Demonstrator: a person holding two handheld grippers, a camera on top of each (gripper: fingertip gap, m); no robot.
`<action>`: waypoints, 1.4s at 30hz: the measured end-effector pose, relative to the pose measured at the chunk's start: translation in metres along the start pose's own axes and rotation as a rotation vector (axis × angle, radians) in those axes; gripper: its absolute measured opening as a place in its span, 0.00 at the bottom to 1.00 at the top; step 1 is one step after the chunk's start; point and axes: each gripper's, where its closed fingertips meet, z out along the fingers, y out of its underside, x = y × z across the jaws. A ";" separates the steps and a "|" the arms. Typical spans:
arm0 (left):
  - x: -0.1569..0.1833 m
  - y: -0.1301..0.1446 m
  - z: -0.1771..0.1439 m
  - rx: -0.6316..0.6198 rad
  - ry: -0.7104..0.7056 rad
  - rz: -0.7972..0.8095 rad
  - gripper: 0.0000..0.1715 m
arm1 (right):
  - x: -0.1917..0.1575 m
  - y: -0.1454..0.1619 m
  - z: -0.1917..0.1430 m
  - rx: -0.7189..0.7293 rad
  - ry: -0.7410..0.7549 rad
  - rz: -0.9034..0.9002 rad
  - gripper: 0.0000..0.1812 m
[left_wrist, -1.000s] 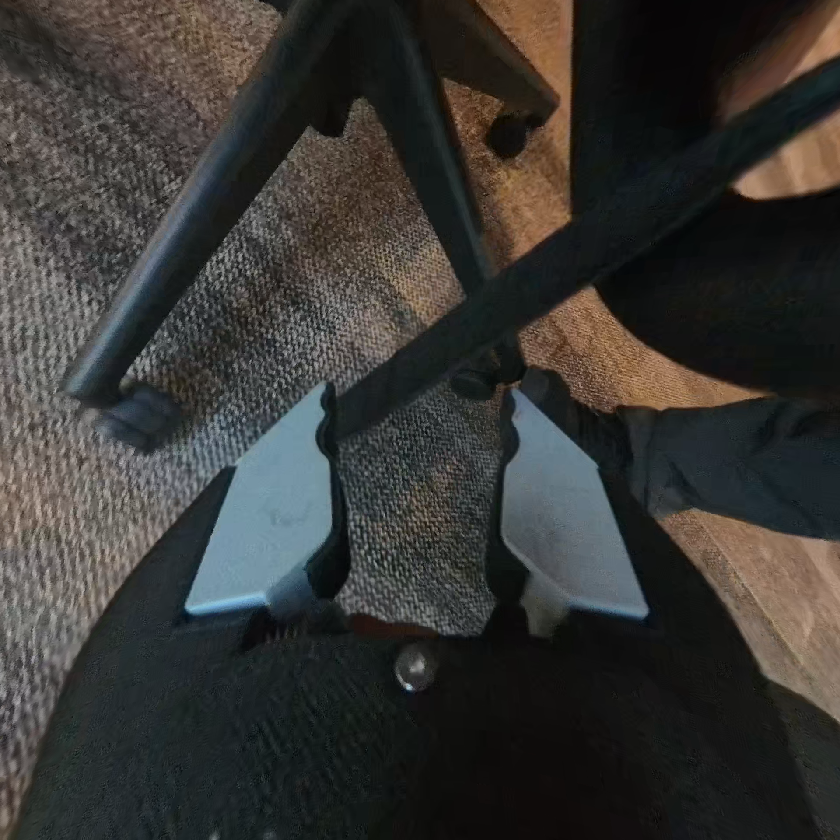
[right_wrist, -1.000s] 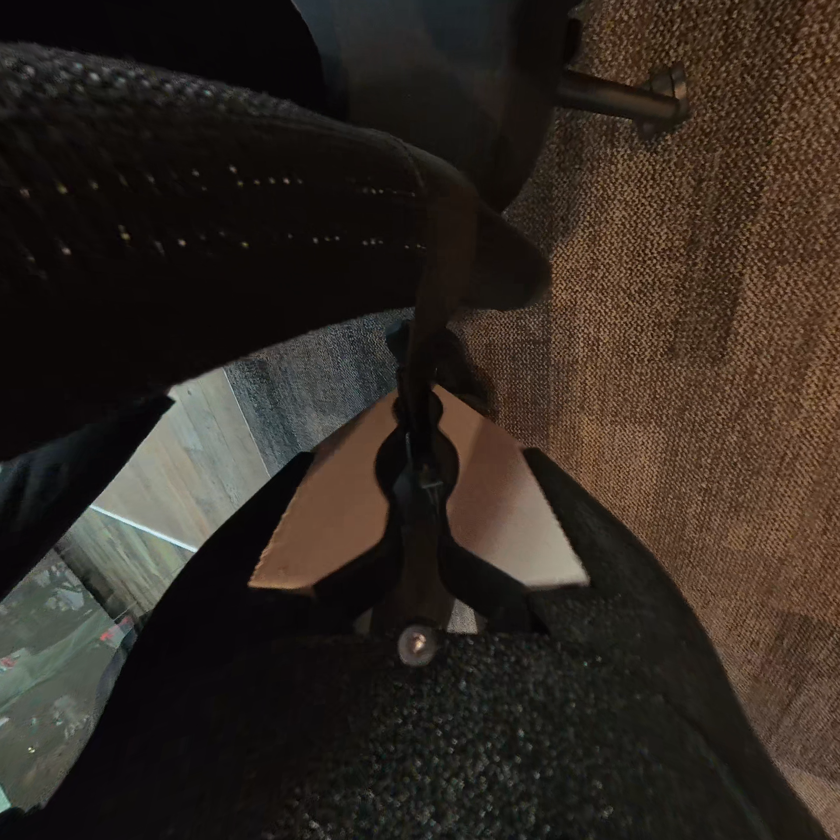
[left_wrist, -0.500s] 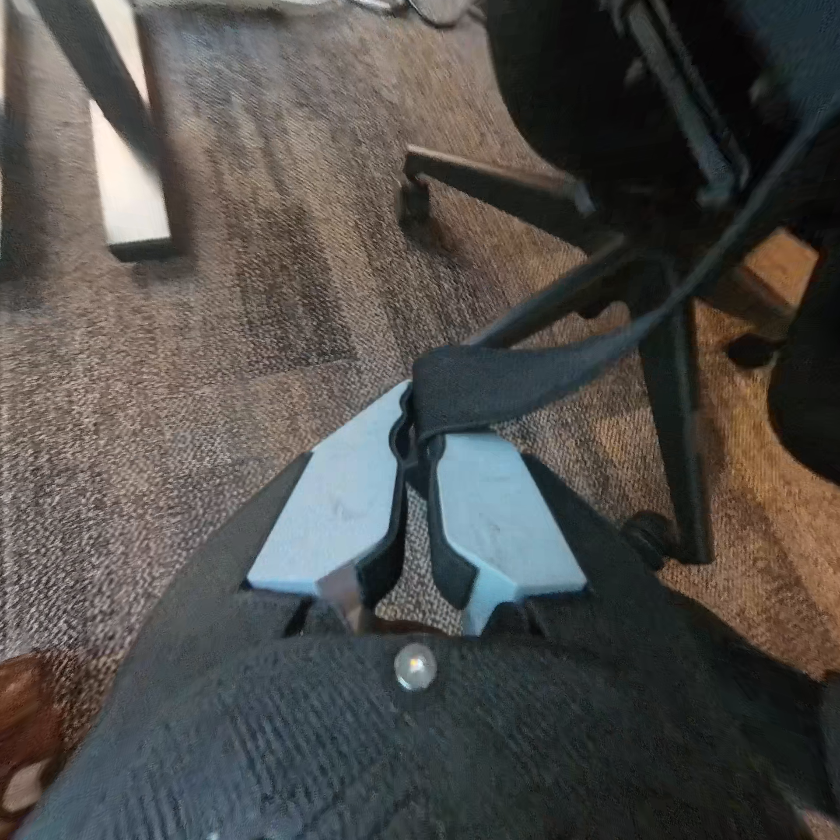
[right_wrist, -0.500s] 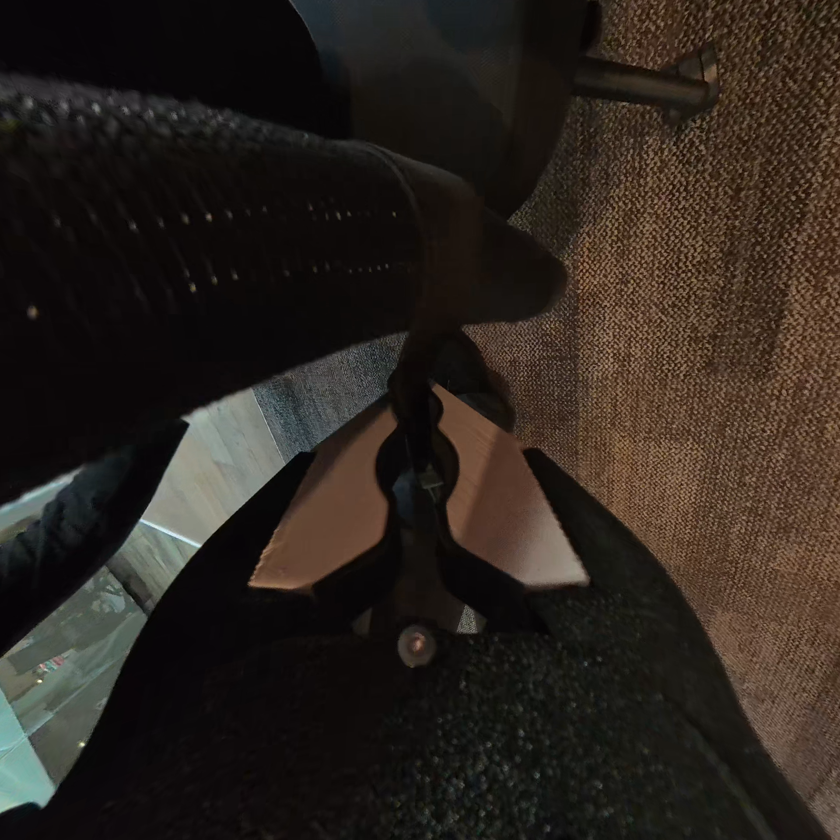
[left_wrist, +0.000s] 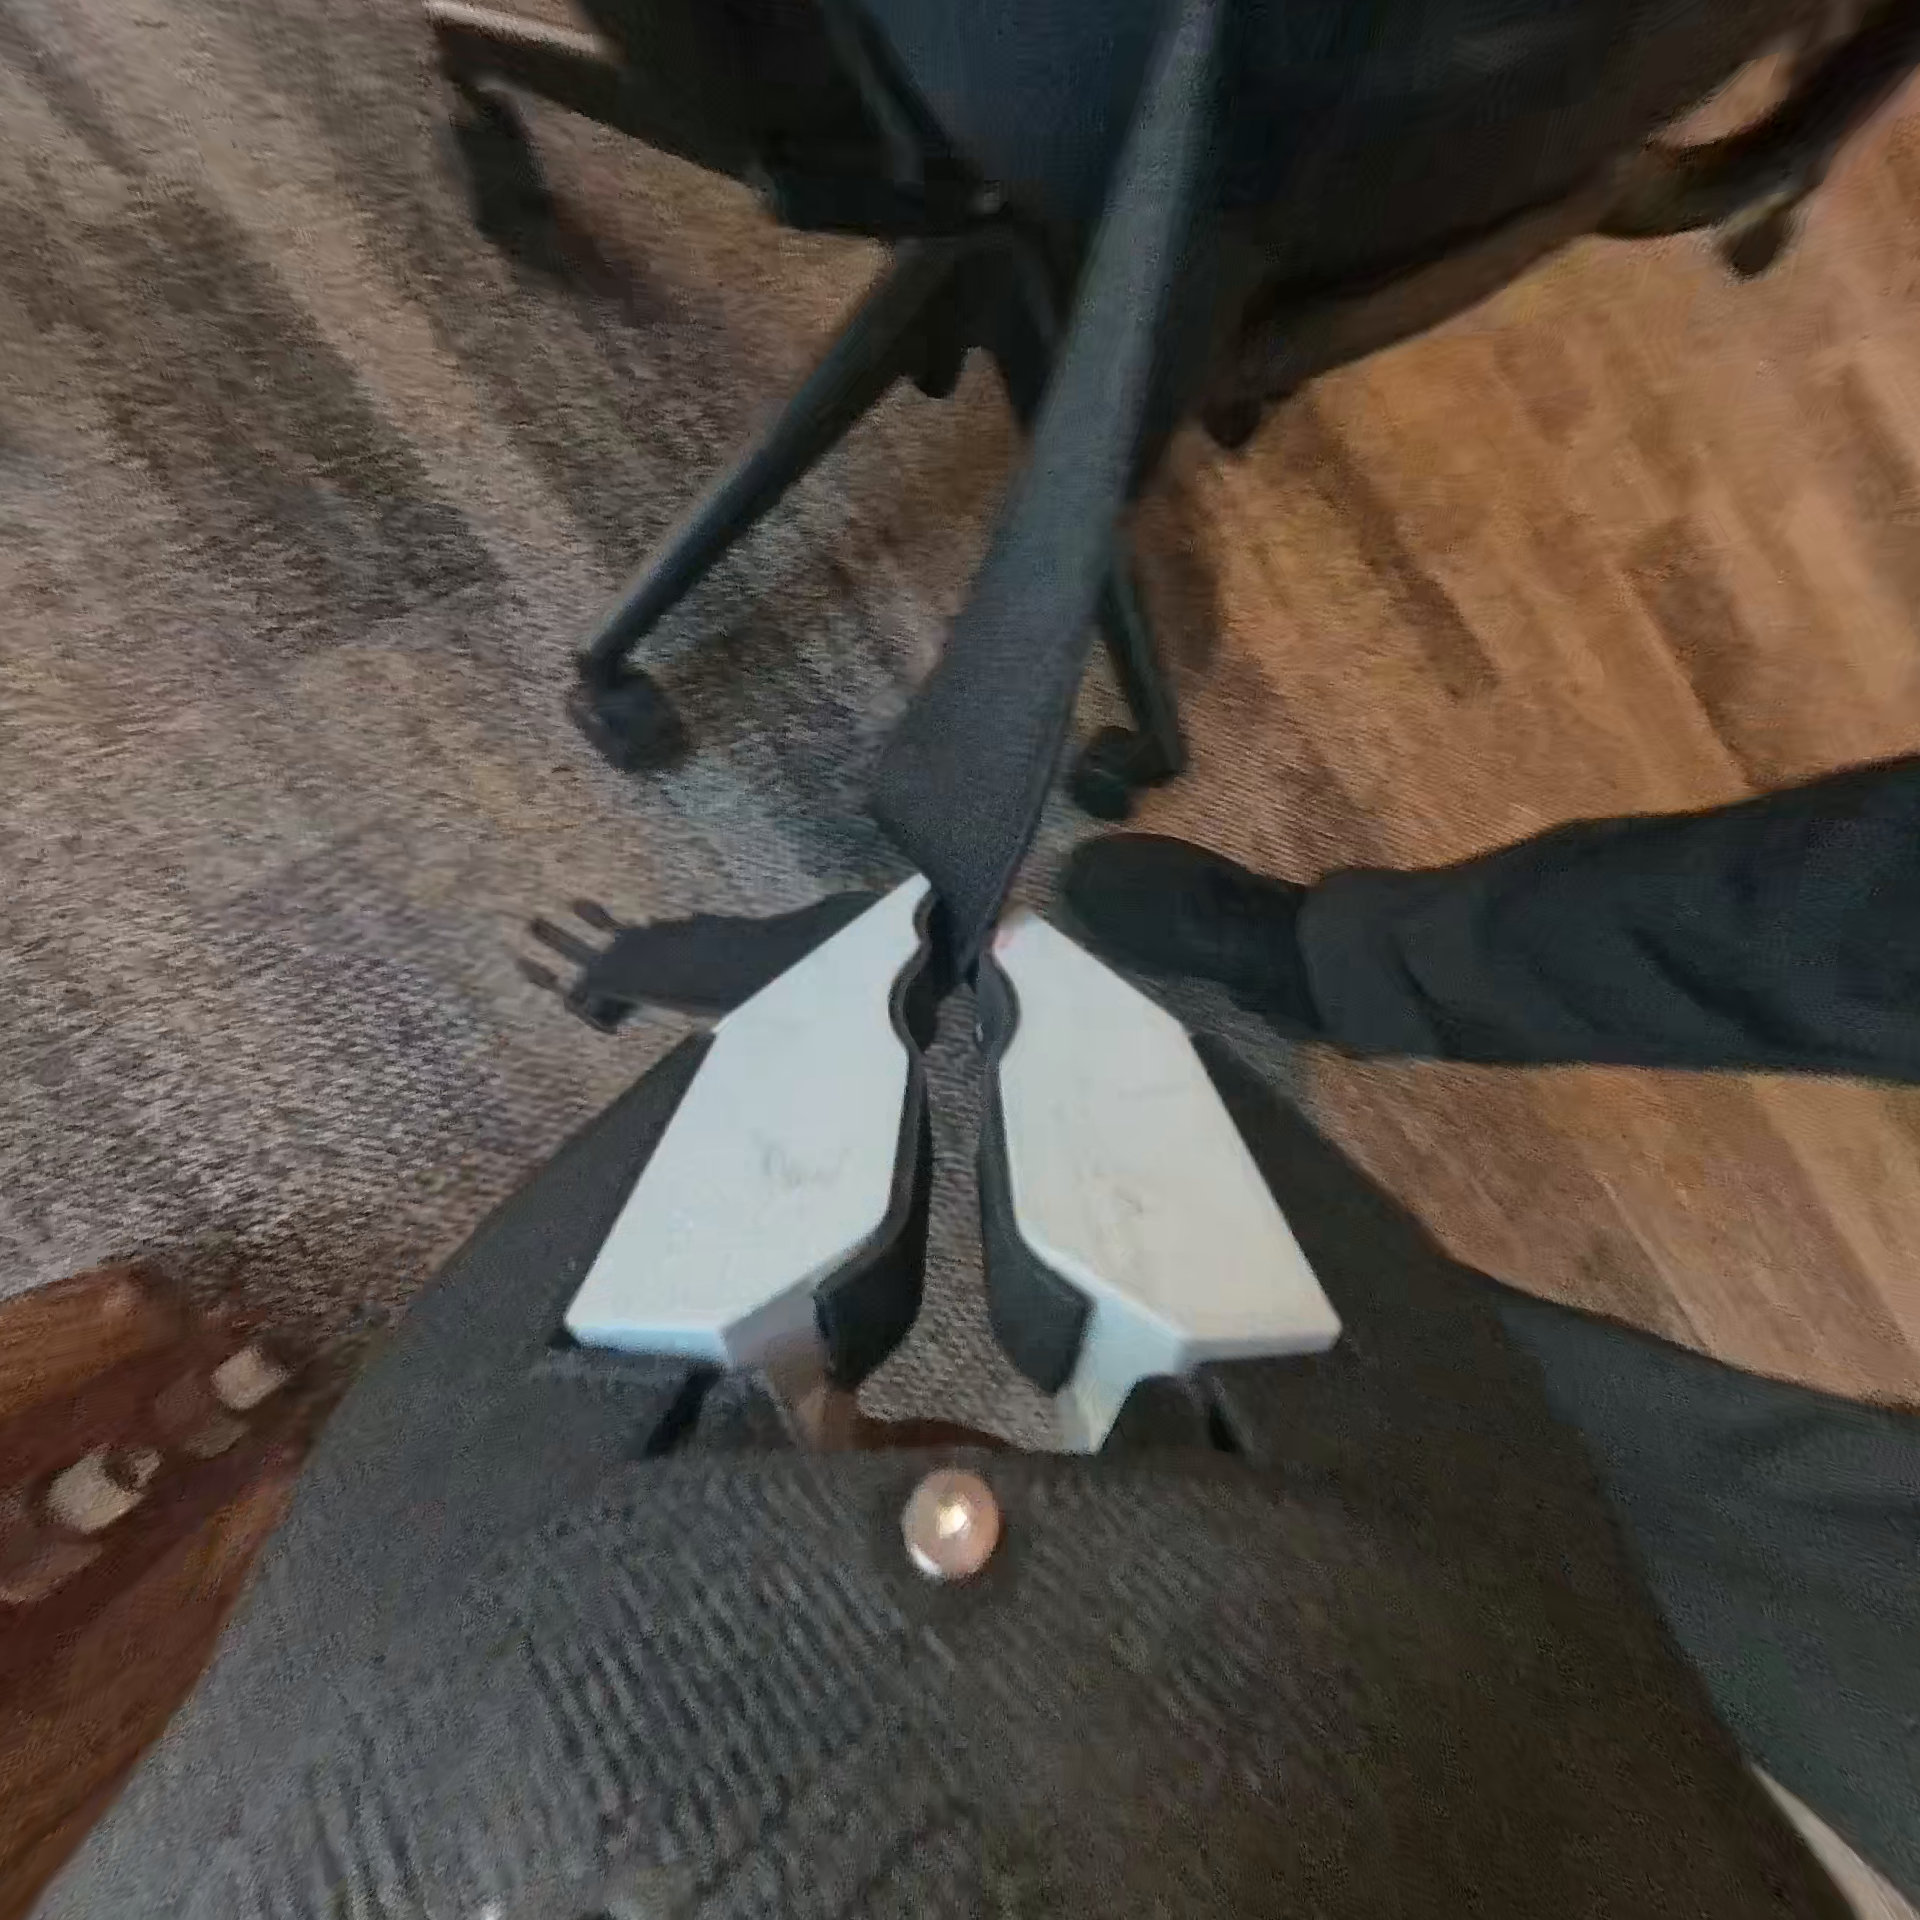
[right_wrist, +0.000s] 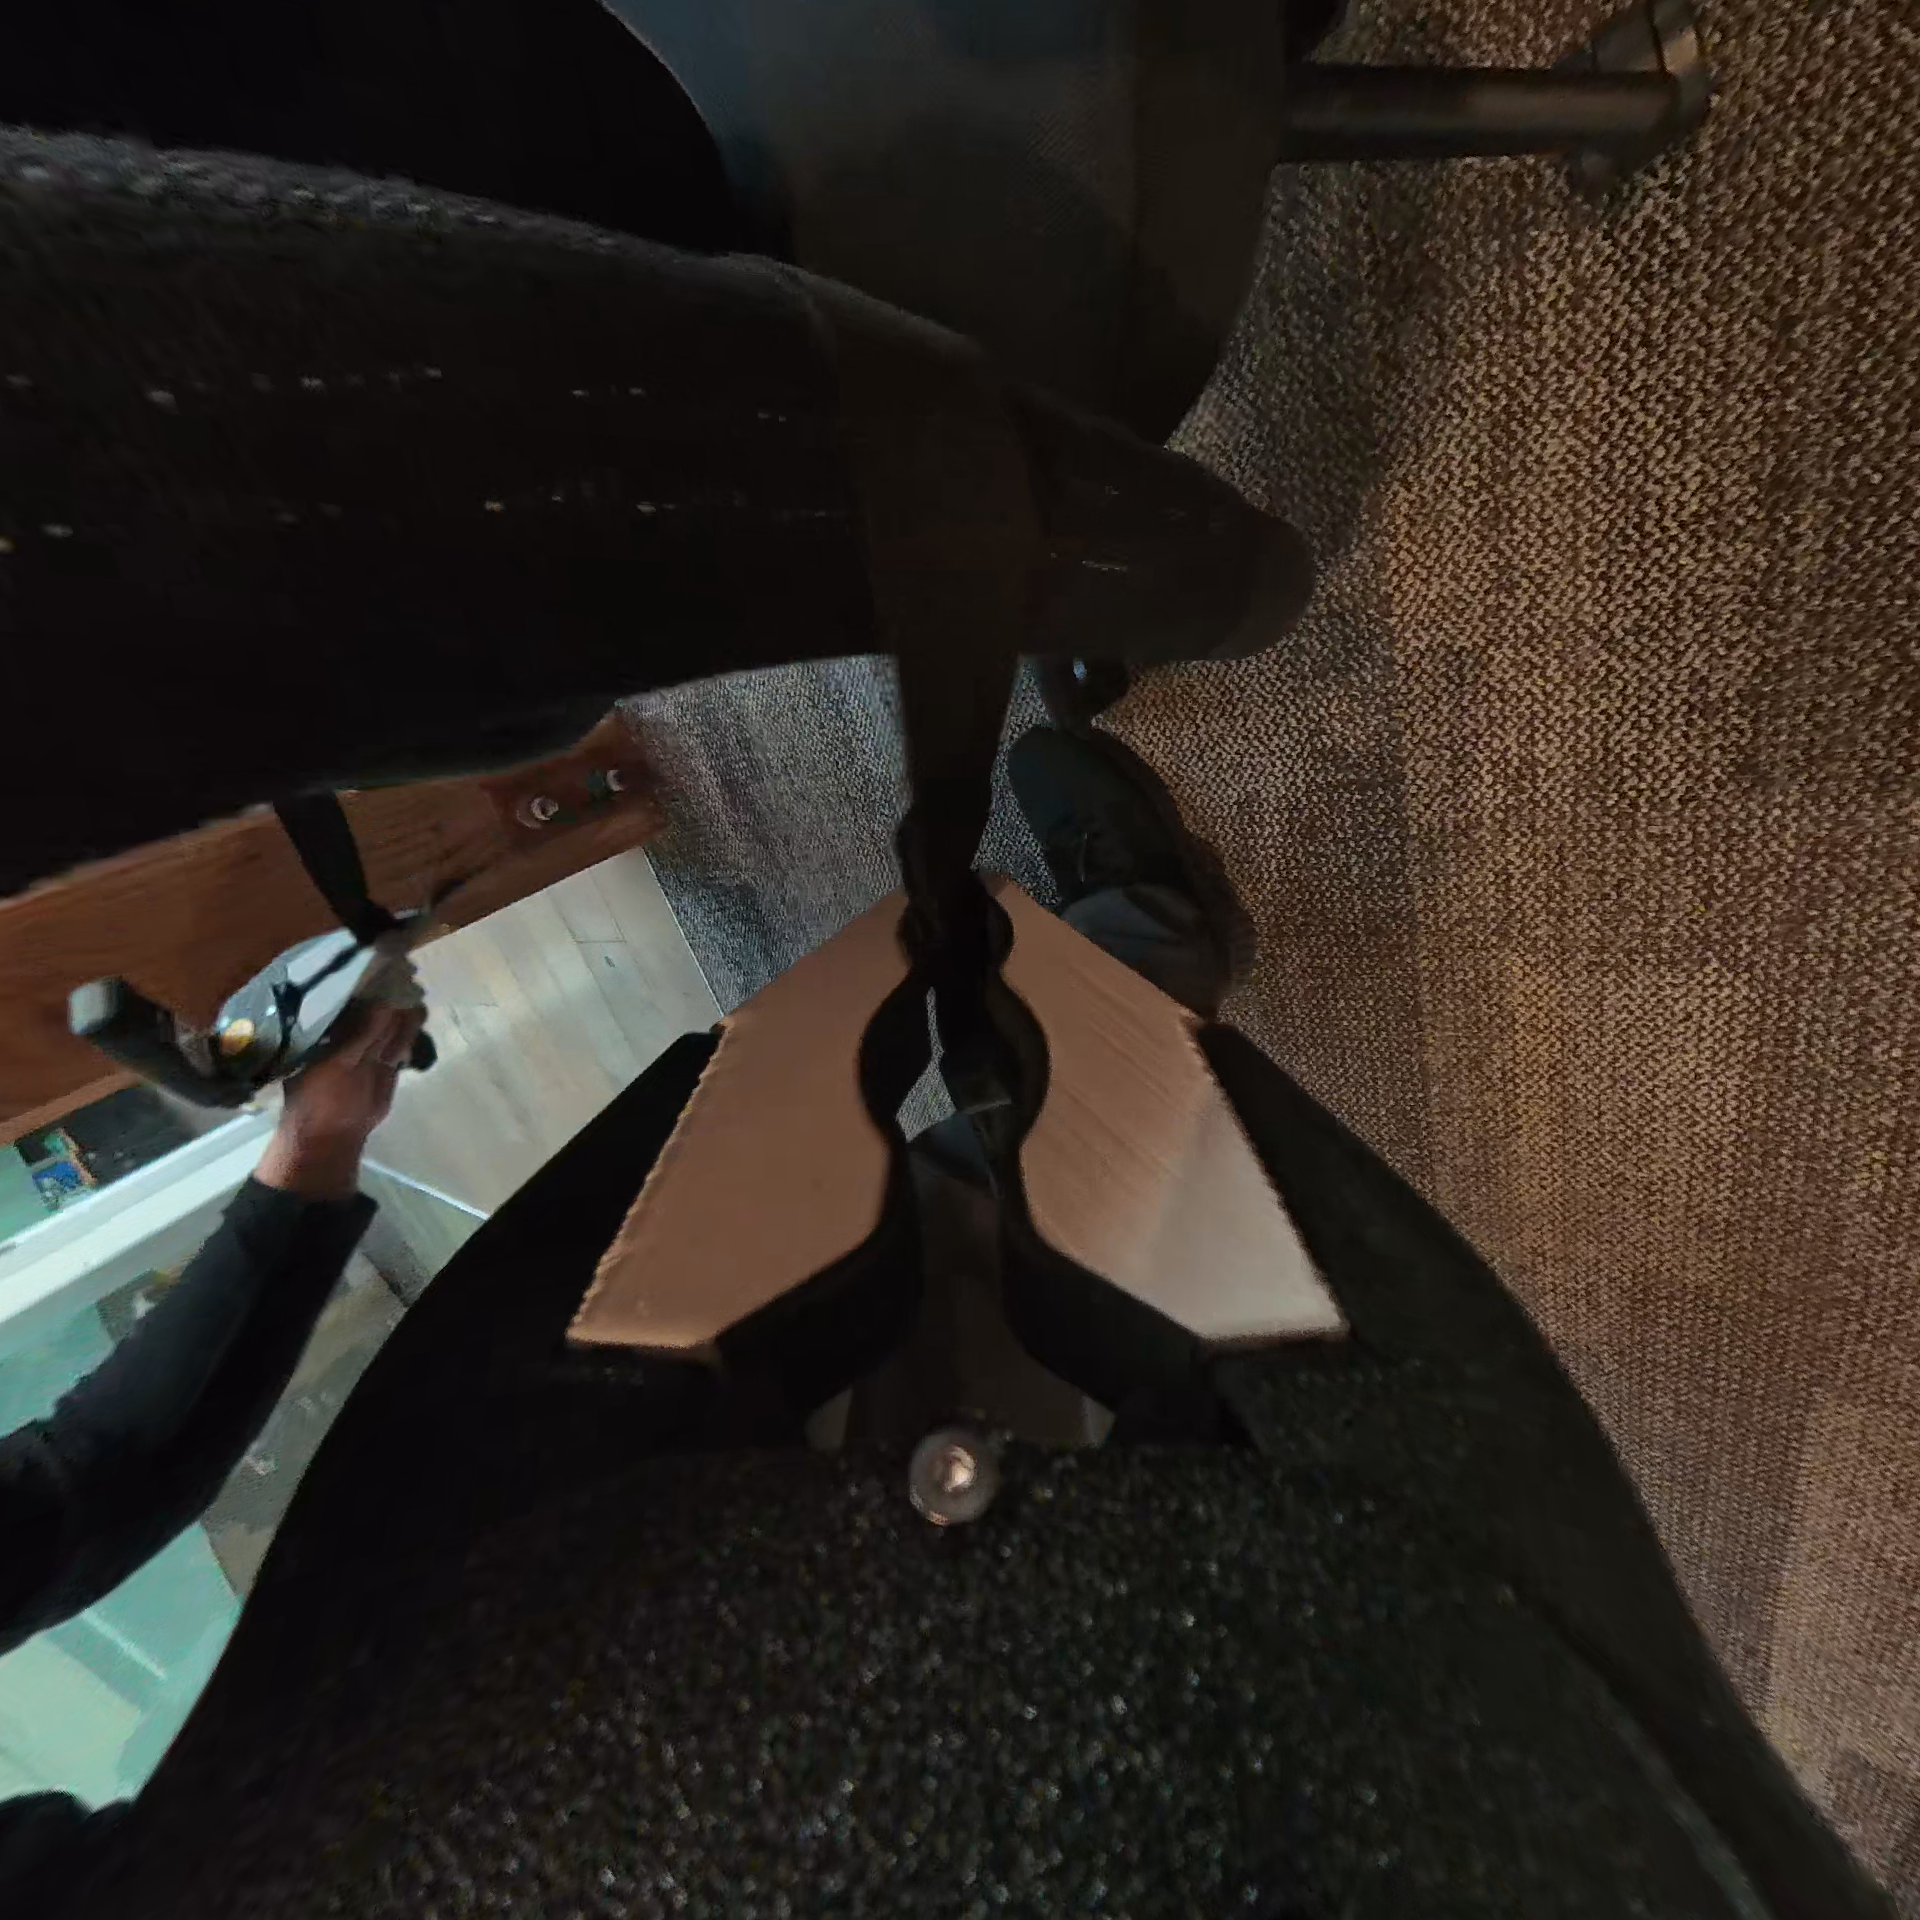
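Note:
My left gripper (left_wrist: 961, 925) has pale blue fingers and is shut on a wide black strap (left_wrist: 1060, 499) that runs taut up and away from the tips. A black plastic buckle (left_wrist: 566, 961) on a short strap end sticks out to the left of the fingers. My right gripper (right_wrist: 951, 914) is shut on a twisted black strap (right_wrist: 940, 748) that hangs from a black mesh bag (right_wrist: 416, 468) just above it. In the right wrist view the other gripper (right_wrist: 260, 1018) shows far left, held in a hand (right_wrist: 332, 1091), with a thin strap (right_wrist: 332, 852) leading to it.
A black office chair base (left_wrist: 748, 488) with a caster (left_wrist: 623, 717) stands on grey carpet (left_wrist: 260, 623) beyond the left gripper. A person's dark shoe (left_wrist: 1174, 914) and trouser leg lie right of it, by wood flooring (left_wrist: 1558, 520). A metal chair leg (right_wrist: 1475, 94) crosses top right. Some 55 cm of space lies between my two pairs of fingers.
My left gripper was open beside the strap, then shut on it and swung round; the strap now runs straight up from its tips. My right gripper kept its hold.

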 end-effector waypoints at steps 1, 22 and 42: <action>0.024 -0.001 -0.010 -0.013 0.072 0.022 0.00 | -0.003 0.000 0.000 -0.006 0.003 -0.016 0.00; 0.244 -0.174 0.095 0.147 0.415 0.166 0.00 | -0.034 -0.008 0.000 0.249 -0.071 -0.178 0.00; 0.267 -0.232 0.130 0.149 0.501 0.042 0.00 | -0.054 0.002 -0.009 0.311 -0.514 -0.339 0.00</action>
